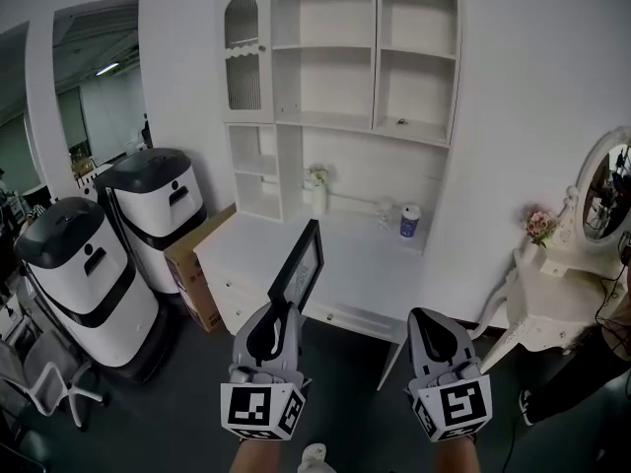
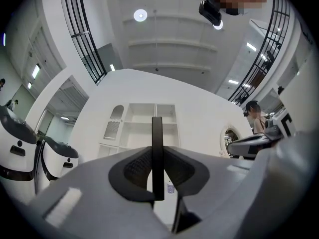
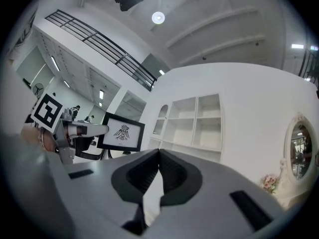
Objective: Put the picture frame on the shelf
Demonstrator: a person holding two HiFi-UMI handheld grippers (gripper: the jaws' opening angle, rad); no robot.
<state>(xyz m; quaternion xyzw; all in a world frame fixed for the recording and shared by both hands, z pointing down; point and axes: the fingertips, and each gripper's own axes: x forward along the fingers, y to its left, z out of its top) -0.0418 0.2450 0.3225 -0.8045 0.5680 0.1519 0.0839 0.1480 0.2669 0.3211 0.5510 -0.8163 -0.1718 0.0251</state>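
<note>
Black picture frame (image 1: 302,261) is being pinched edge-on between the left gripper (image 1: 278,311) pads, tilting up in the air above the white desk (image 1: 367,264) front edge, at 6 o'clock from the wall shelf (image 1: 375,47). Right gripper (image 1: 427,315) is hovering at 3 o'clock of the left one, jaws pressed together, gripping nothing.

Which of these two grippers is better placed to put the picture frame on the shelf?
The left. The left gripper grips the picture frame, pointed toward the shelf; the right gripper is shut and empty.
</note>
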